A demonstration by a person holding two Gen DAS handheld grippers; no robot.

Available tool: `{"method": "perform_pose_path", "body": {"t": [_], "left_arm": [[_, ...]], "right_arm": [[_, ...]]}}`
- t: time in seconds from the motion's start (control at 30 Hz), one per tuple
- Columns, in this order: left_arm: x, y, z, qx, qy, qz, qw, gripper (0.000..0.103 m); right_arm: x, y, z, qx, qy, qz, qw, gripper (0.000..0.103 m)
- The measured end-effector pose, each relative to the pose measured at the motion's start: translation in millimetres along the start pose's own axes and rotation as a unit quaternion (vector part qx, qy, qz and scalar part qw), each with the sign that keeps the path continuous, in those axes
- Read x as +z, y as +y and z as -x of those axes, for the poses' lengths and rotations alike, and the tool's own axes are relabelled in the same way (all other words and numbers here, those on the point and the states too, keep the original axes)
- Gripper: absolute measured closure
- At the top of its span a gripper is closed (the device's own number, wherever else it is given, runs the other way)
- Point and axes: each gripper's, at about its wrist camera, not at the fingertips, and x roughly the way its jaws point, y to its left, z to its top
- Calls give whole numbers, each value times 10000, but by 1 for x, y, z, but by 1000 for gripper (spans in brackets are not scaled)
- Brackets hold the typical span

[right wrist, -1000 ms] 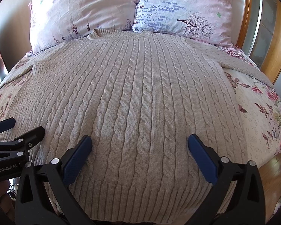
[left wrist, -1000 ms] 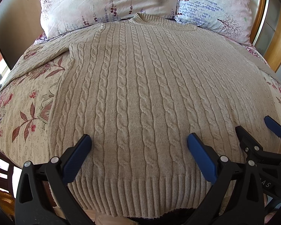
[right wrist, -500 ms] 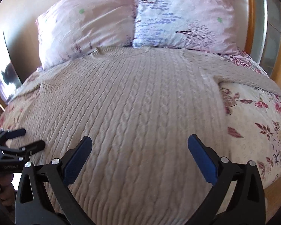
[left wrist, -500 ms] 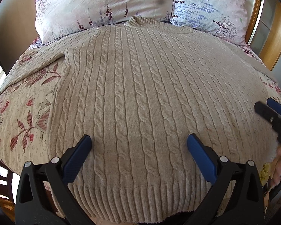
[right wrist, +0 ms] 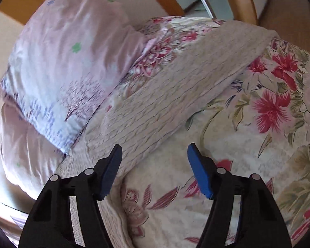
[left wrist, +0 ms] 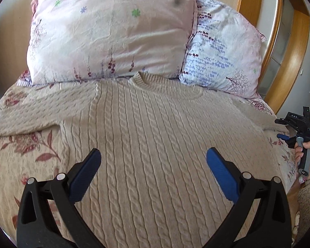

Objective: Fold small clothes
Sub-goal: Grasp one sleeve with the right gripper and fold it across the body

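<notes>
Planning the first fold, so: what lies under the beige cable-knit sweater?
The beige cable-knit sweater lies flat on a floral bedspread, which shows beside its body and under the right sleeve. What lies beneath the body is covered.

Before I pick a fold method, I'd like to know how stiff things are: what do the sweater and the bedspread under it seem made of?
The sweater looks like a thick beige cable knit, wool or acrylic: raised braided columns, ribbed collar, matte fuzzy surface. The bedspread looks like a thinner woven fabric, possibly cotton, with printed red flowers and a matte finish; its fibre cannot be told.
</notes>
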Motion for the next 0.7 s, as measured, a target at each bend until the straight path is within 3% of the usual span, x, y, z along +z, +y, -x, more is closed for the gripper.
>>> {"method": "perform_pose_path", "body": {"t": [0.17, 0.43, 0.57, 0.7], "left_arm": [[24, -2, -11, -4, 10, -201, 9998, 2], [35, 17, -41, -414, 313, 342, 9981, 2], [34, 25, -47, -486, 323, 427, 9974, 2], [35, 34, -48, -611, 304, 583, 9960, 2]], "right_arm": [[22, -14, -9, 42, -128, -418, 9990, 43], [39, -37, -12, -31, -550, -941, 9940, 82], [42, -30, -12, -336, -684, -639, 9950, 90], [37, 4, 4, -428, -1141, 124, 9925, 91]]}}
